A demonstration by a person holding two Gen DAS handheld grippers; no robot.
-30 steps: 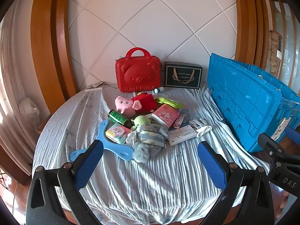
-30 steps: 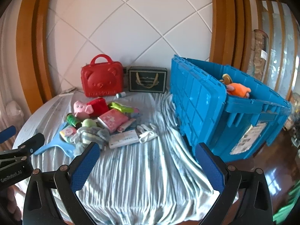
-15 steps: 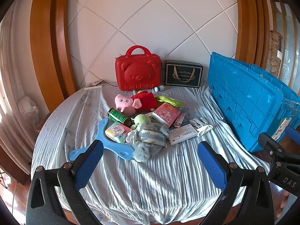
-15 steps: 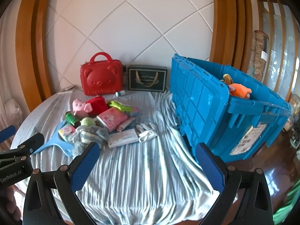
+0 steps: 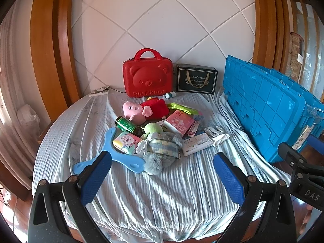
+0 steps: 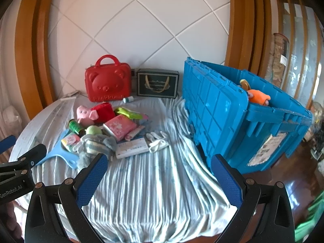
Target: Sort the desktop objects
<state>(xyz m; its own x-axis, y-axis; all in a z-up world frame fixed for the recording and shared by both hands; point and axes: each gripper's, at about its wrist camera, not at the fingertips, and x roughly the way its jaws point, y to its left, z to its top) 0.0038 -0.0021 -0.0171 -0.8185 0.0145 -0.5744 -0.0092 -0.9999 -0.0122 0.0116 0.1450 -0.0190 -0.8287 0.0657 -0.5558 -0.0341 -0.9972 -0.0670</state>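
A heap of small items lies mid-table: a pink plush pig (image 5: 137, 110) (image 6: 86, 114), a green bottle (image 5: 126, 124), a pink packet (image 5: 179, 121) (image 6: 120, 126), a white medicine box (image 5: 197, 143) (image 6: 132, 147), a grey furry bundle (image 5: 162, 147) and a light-blue flat hanger (image 5: 113, 159). White gloves (image 6: 158, 140) rest beside the box. A blue crate (image 5: 265, 109) (image 6: 232, 117) stands at the right, with an orange plush toy (image 6: 258, 97) inside. My left gripper (image 5: 162, 180) and right gripper (image 6: 160, 180) hover open over the near cloth, holding nothing.
A red bear-shaped case (image 5: 147, 79) (image 6: 107, 83) and a dark gift box (image 5: 196, 79) (image 6: 158, 83) stand against the white tiled wall. A small white bottle (image 5: 170, 95) lies before them. The striped tablecloth (image 5: 166, 198) hangs over the round table's near edge. Wooden frames flank the wall.
Both cameras have shifted slightly, with the pile sliding a little in view. No object has moved, and both grippers stay open.
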